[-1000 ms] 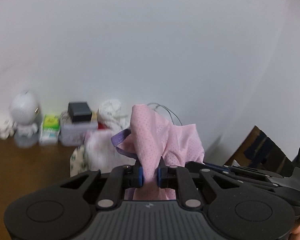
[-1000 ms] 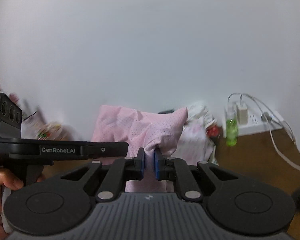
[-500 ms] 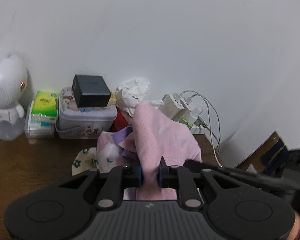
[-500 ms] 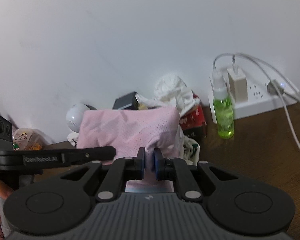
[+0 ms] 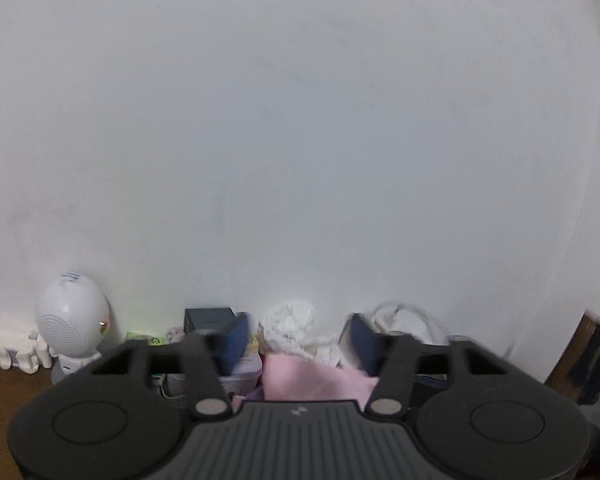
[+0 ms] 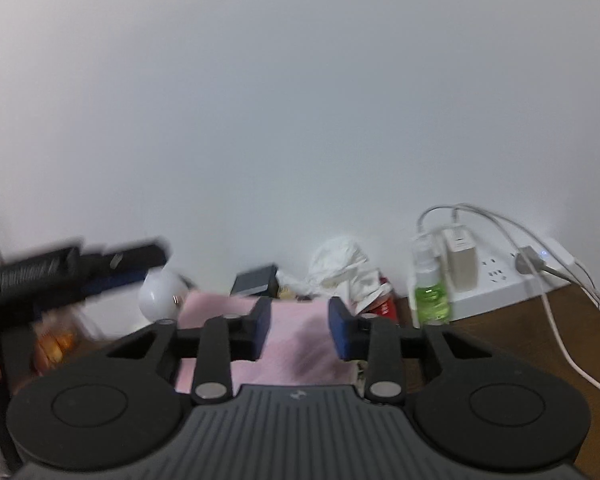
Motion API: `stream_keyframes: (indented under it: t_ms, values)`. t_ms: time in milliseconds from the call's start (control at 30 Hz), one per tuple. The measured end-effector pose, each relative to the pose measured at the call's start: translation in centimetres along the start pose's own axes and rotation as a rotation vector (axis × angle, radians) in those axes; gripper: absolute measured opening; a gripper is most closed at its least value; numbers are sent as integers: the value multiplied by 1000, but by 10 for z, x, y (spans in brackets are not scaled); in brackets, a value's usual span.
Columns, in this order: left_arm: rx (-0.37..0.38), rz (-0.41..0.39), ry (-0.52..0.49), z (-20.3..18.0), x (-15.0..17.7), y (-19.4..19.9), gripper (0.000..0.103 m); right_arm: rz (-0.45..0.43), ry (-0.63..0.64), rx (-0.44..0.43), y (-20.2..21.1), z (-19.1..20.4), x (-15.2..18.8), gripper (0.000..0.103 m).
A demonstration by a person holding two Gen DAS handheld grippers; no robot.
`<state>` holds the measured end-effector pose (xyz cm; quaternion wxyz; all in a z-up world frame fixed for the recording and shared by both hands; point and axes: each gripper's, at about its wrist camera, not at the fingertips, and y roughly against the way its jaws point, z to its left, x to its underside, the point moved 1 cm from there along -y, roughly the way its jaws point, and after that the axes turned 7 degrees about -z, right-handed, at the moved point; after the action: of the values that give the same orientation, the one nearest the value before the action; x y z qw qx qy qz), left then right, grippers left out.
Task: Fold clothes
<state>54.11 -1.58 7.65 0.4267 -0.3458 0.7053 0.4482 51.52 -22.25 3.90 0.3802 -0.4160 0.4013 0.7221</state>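
From the left wrist view we are looking at the left gripper with its jaws standing wide apart, gripping nothing — the pink garment is lying below and between them at about 6 o'clock, in front of a white crumpled bag. From the right wrist view, the right gripper is likewise spread apart over the pink garment, a green spray bottle is standing at 3 o'clock — and the left gripper is blurring past at 9 o'clock.
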Motion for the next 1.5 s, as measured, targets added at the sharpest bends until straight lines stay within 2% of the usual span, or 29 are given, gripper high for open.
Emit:
stream_keyframes:
  t_ms: [33,67,167,367,400,433,500,567,633,700,767,800,867,967,1067,1267,1500]
  values:
    - [-15,-11,-18,-4,2,-3,17,8,24,11,-7,5,6,27]
    - [-29,-23,-36,-9,3,-5,13,16,49,22,-13,10,12,26]
    - [-45,32,-6,0,24,-24,12,31,72,43,-27,14,30,26]
    - [-21,-57,59,9,24,5,13,-11,56,23,-28,8,49,26]
    - [-16,-72,70,10,24,10,18,-25,51,15,-27,7,50,27]
    - [-12,-87,80,12,24,15,35,-44,39,-1,-19,7,48,28]
    - [-4,-117,102,15,24,25,60,-80,15,-33,-5,7,43,40]
    - [4,-148,123,18,24,35,70,-93,27,-59,14,9,37,48]
    - [6,-173,122,16,29,51,96,-106,53,-75,35,13,30,61]
    - [2,-193,95,11,39,73,103,-113,82,-94,56,18,26,87]
    - [-3,-214,67,5,49,95,103,-114,120,-115,76,25,26,100]
    - [-5,-224,54,2,54,106,103,-112,142,-124,87,29,28,103]
    - [-10,-244,26,-4,63,128,103,-106,178,-114,105,36,32,103]
    - [-15,-184,13,-13,83,140,103,-80,202,-94,126,43,41,103]
    - [-14,-157,-1,-21,98,152,103,-40,197,-78,144,46,53,103]
    - [-62,-160,-14,-44,121,186,103,29,184,-41,181,49,80,103]
    - [-39,-140,-59,-70,149,237,103,90,191,11,227,66,108,103]
